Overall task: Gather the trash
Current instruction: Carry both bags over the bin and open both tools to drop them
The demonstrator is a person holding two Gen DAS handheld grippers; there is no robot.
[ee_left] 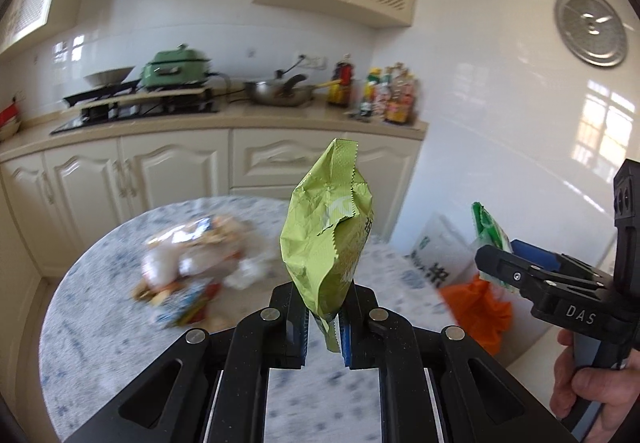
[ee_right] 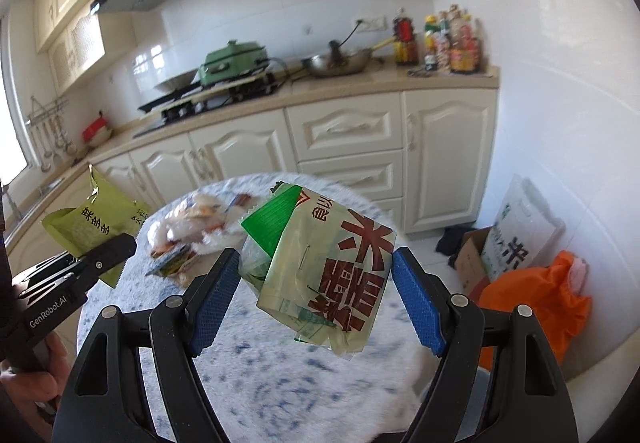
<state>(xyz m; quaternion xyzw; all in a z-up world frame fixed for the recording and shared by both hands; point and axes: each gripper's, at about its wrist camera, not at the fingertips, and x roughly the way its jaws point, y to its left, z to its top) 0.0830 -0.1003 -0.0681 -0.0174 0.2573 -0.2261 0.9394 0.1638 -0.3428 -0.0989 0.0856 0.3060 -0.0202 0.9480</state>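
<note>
My left gripper (ee_left: pixel 325 331) is shut on a crumpled olive-green snack wrapper (ee_left: pixel 326 235), held upright above the round marble table (ee_left: pixel 100 323); it also shows in the right wrist view (ee_right: pixel 86 229). My right gripper (ee_right: pixel 316 297) has its jaws wide apart, with a clear green-and-red printed wrapper (ee_right: pixel 324 267) between them; what holds the wrapper is hidden. In the left wrist view the right gripper (ee_left: pixel 496 267) appears at the right with the same wrapper (ee_left: pixel 488 229). A pile of wrappers (ee_left: pixel 192 263) lies on the table, and it shows in the right wrist view too (ee_right: pixel 192 231).
An orange trash bag (ee_right: pixel 536 303) sits on the floor right of the table, beside a cardboard box (ee_right: pixel 472 259) and a white printed bag (ee_right: pixel 520 231). Cream kitchen cabinets (ee_right: pixel 348 147) and a counter with stove, wok and bottles stand behind.
</note>
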